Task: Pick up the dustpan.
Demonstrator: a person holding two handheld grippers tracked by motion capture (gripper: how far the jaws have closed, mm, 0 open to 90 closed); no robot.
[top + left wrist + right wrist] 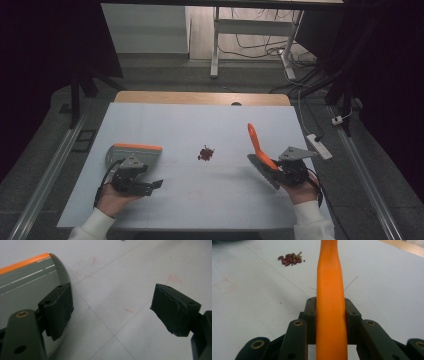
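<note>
1 white table (pixel 200 200) is seen from the high view, with 2 grippers, 1 dustpan, 1 brush and 1 small heap of beans on it.

Left gripper (pixel 150 184), at about 8 o'clock of the table: jaws are spread wide, with nothing between them. In the left gripper view (pixel 112 315) bare table surface is seen in the gap. 1 jaw lies over the edge of the grey dustpan (pixel 134 152), orange-rimmed (pixel 22 282); whether it touches cannot be told.

Right gripper (pixel 277 172), at about 4 o'clock: jaws are clamped on the orange handle of 1 brush (pixel 257 145). In the right gripper view (pixel 330 320) the handle (pixel 329 290) is pinched from both sides and runs away toward 12 o'clock. The grey bristle head is seen low beside the gripper in the high view, the handle tip tilted upward.

1 heap of dark red beans (pixel 205 153) lies near the table's centre, between the 2 grippers and well apart from both. In the right gripper view the beans (pixel 290 258) lie at 11 o'clock of the handle, with a few smaller greenish grains alongside; an exact count cannot be made.
</note>
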